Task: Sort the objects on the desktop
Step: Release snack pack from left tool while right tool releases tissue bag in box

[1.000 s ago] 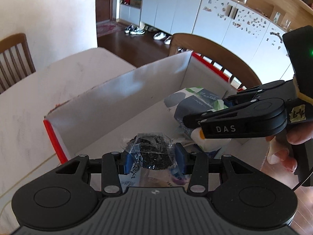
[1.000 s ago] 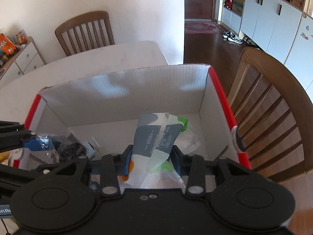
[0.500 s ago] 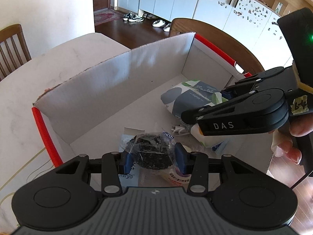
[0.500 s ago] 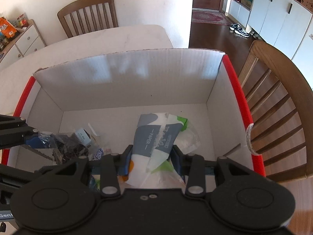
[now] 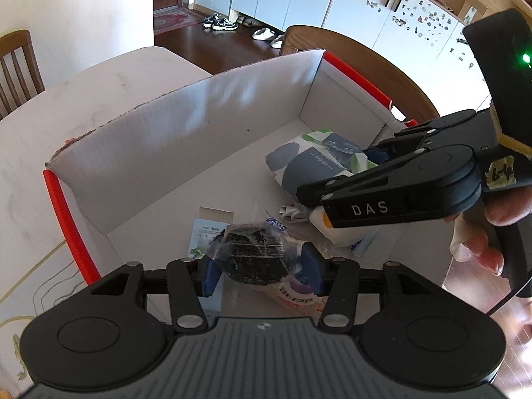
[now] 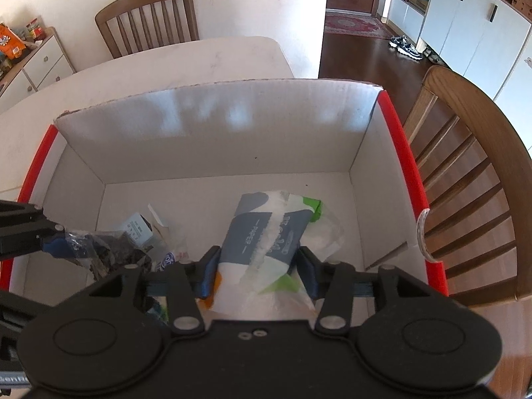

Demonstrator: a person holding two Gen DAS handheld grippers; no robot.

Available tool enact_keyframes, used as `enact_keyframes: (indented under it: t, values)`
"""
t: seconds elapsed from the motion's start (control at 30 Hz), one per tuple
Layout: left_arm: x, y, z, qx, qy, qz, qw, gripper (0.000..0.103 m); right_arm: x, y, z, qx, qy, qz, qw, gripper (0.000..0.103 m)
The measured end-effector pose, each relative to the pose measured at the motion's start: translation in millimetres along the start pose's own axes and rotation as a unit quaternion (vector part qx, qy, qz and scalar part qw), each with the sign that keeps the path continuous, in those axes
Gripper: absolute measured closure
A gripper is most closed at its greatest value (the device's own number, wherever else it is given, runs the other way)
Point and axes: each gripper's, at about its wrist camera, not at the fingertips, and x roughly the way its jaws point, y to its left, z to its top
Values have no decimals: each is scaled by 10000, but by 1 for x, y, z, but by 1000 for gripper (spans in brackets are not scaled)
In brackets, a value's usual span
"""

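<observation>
comparing with a second ago, we find both the left gripper [image 5: 259, 271] and right gripper [image 6: 256, 271] opening, jaws now apart, releasing the dark wrapped bundle [image 5: 254, 256] and paper pack [image 6: 266, 232] into the box [image 6: 212, 129].

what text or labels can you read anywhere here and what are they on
"DAS": white letters on the side of the right gripper.
"PAPER": on the grey-blue and white tissue pack between the right gripper's opening jaws.
Handwritten marks on a tape tag on the right gripper: not legible.
Print on the small card and the packets under the left gripper: too blurred to read.
</observation>
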Motion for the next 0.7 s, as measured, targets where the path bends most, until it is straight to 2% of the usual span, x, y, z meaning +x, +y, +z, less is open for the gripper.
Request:
enact_keyframes:
  t: [0.03, 0.13, 0.37, 0.5, 0.7]
  values:
    - [-1, 0, -1, -11, -8, -8, 10000, 52, 0, 0, 0, 8, -4, -2, 10000, 53]
    - [-4, -2, -2, -31, -31, -38, 10000, 49, -5, -1, -2, 11, -89, -34, 10000, 39]
    - [-11, -5, -5, -68, -85, -29, 9999, 48, -17, -6, -4, 45, -175, -22, 9998, 39]
    - [-18, -5, -7, -110, -155, -11, 9998, 37, -30, -8, -6, 51, -278, 26, 9996, 39]
    - [-28, -2, -12, -228, -230, 53, 9995, 36, -49, -11, -9, 25, -418, 125, 9990, 39]
